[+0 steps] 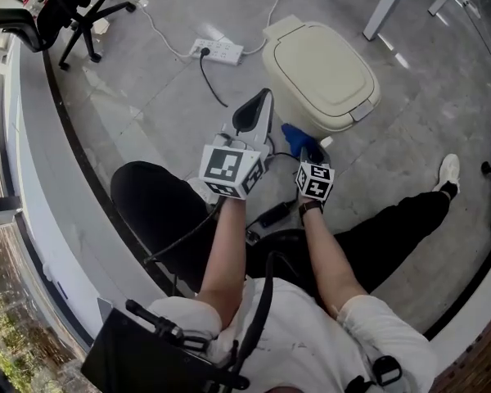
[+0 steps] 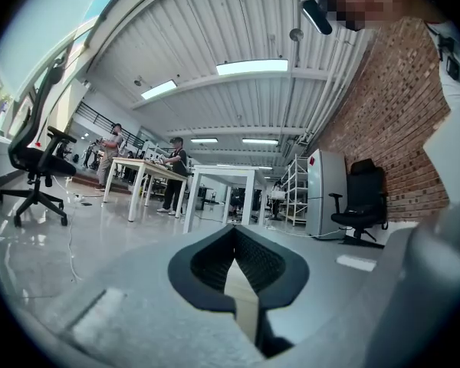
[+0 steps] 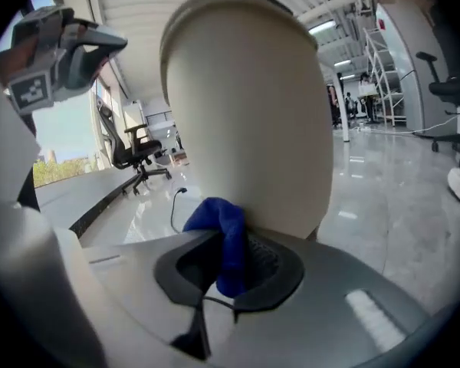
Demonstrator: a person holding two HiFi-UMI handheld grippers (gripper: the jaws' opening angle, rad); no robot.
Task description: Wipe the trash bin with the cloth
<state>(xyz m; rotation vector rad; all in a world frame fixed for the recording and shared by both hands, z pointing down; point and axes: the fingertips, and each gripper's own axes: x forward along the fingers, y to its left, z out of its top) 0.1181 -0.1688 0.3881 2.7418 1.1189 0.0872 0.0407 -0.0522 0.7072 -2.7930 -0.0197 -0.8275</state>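
The cream trash bin [image 1: 323, 72] stands on the grey floor with its lid down, just ahead of my knees. My right gripper [image 1: 311, 150] is shut on a blue cloth [image 1: 297, 136] at the bin's near lower side. In the right gripper view the cloth [image 3: 226, 236] bunches between the jaws and touches the bin's pale wall [image 3: 249, 113], which fills the view. My left gripper [image 1: 266, 97] hangs left of the bin, apart from it, with its tips together and nothing held. In the left gripper view, that gripper [image 2: 234, 232] points across the room.
A white power strip [image 1: 218, 51] with cables lies on the floor left of the bin. A black office chair [image 1: 78, 11] stands far left, and table legs [image 1: 387, 6] rise behind the bin. My shoe [image 1: 448, 172] rests at the right. White tables [image 2: 215, 179] with people stand farther off.
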